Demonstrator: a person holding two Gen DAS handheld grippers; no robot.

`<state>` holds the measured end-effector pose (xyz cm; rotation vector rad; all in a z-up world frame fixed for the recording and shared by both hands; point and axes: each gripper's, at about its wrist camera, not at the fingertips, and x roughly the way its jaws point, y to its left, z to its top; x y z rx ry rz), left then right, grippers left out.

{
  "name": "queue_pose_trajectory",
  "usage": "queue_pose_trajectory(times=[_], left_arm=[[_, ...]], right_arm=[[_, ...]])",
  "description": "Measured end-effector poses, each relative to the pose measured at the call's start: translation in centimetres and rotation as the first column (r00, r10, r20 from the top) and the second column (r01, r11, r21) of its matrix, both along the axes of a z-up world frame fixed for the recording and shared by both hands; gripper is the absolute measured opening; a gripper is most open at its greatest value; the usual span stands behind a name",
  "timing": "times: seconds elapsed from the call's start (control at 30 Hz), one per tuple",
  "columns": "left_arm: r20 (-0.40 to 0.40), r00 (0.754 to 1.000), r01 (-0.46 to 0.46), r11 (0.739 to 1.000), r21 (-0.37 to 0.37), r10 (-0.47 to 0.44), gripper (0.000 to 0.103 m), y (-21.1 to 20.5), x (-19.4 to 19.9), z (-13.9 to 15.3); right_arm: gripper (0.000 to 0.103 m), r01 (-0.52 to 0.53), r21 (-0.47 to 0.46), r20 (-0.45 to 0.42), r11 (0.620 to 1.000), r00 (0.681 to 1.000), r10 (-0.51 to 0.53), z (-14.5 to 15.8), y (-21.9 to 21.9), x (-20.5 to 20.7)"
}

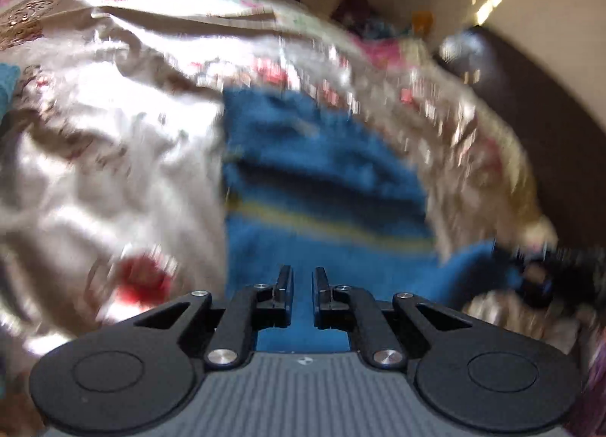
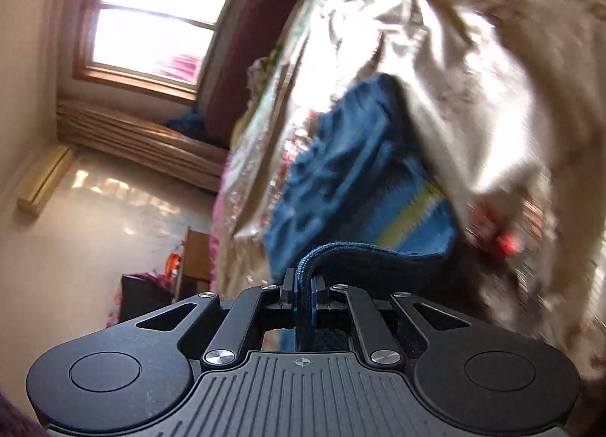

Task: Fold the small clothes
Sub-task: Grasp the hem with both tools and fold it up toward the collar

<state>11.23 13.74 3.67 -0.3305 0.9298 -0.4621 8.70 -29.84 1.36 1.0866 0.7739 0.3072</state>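
I have the right gripper (image 2: 303,285) pinched on the near hem of the blue knit garment (image 2: 341,171) to carry it over, while my left gripper (image 1: 303,278) hovers over its near end above the floral bedsheet (image 1: 113,133), jaws narrowly apart and empty.

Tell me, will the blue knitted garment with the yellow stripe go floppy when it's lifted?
Probably floppy: the blue knitted garment with the yellow stripe already sags and creases from the right gripper. Its thick knit likely grips well, hardly slippery on the pale flowered bedsheet.
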Motion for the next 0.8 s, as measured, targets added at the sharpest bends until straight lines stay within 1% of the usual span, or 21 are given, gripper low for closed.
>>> queue_pose_trajectory(times=[0.07, 0.1, 0.13, 0.2, 0.3, 0.37, 0.43, 0.47, 0.5, 0.57, 0.6, 0.67, 0.73, 0.8], left_arm=[[-0.018, 0.999, 0.050, 0.995, 0.086, -0.049, 0.014, -0.2, -1.7, -0.4], [-0.031, 0.997, 0.075, 0.990, 0.115, -0.072, 0.014, -0.2, -2.5, -0.5], [-0.047, 0.995, 0.094, 0.987, 0.127, -0.088, 0.014, -0.3, -3.1, -0.7], [-0.076, 0.992, 0.107, 0.987, 0.123, -0.098, 0.018, -0.2, -4.0, -1.3], [-0.096, 0.994, 0.073, 0.989, 0.129, -0.061, 0.021, 0.0, -4.4, -2.6], [-0.119, 0.992, 0.044, 0.993, 0.105, -0.031, 0.021, 0.2, -4.4, -3.5], [-0.142, 0.990, 0.034, 0.996, 0.084, -0.022, 0.022, 0.1, -4.3, -4.3], [-0.143, 0.990, 0.032, 0.996, 0.078, -0.020, 0.024, -0.1, -4.4, -4.5], [-0.142, 0.990, 0.025, 0.997, 0.073, -0.015, 0.029, -0.2, -4.4, -4.8], [-0.151, 0.989, 0.009, 0.999, 0.050, -0.002, 0.032, -0.2, -4.3, -5.2], [-0.157, 0.988, -0.001, 0.999, 0.046, 0.008, 0.033, -0.2, -4.2, -5.4], [-0.154, 0.988, -0.026, 0.998, 0.056, 0.034, 0.033, -0.1, -4.3, -5.1], [-0.135, 0.989, -0.048, 0.995, 0.089, 0.060, 0.035, 0.1, -4.8, -4.7], [-0.118, 0.990, -0.061, 0.992, 0.112, 0.074, 0.039, 0.3, -5.2, -4.5]], right_arm=[[0.007, 0.007, -0.009, -0.022, 1.000, 1.000, -0.008, -0.4, -0.2, -0.9], [0.007, 0.007, -0.017, -0.030, 1.000, 1.000, -0.007, -0.6, -0.3, -1.4], [0.007, 0.004, -0.029, -0.036, 1.000, 0.999, -0.005, -0.7, -0.3, -1.7], [0.007, -0.006, -0.046, -0.041, 0.999, 0.999, 0.004, -0.7, -0.1, -2.3], [0.007, -0.009, -0.043, -0.035, 0.999, 0.999, 0.007, -0.4, 0.2, -2.8], [0.007, -0.010, -0.042, -0.029, 0.999, 1.000, 0.008, -0.1, 0.3, -3.1], [0.007, -0.016, -0.046, -0.027, 0.999, 1.000, 0.015, 0.2, 0.3, -3.3], [0.007, -0.019, -0.049, -0.029, 0.999, 0.999, 0.017, 0.2, 0.3, -3.4], [0.007, -0.020, -0.050, -0.032, 0.999, 0.999, 0.019, 0.2, 0.4, -3.4], [0.007, -0.019, -0.045, -0.040, 0.999, 0.999, 0.018, -0.1, 0.3, -3.5], [0.007, -0.018, -0.042, -0.043, 0.999, 0.999, 0.016, -0.3, 0.3, -3.6], [0.007, -0.015, -0.039, -0.047, 0.999, 0.999, 0.013, -0.5, 0.1, -3.9], [0.008, -0.015, -0.035, -0.052, 0.999, 0.999, 0.013, -0.8, -0.1, -4.1], [0.008, -0.015, -0.030, -0.060, 0.999, 0.998, 0.013, -1.2, -0.2, -4.2]])
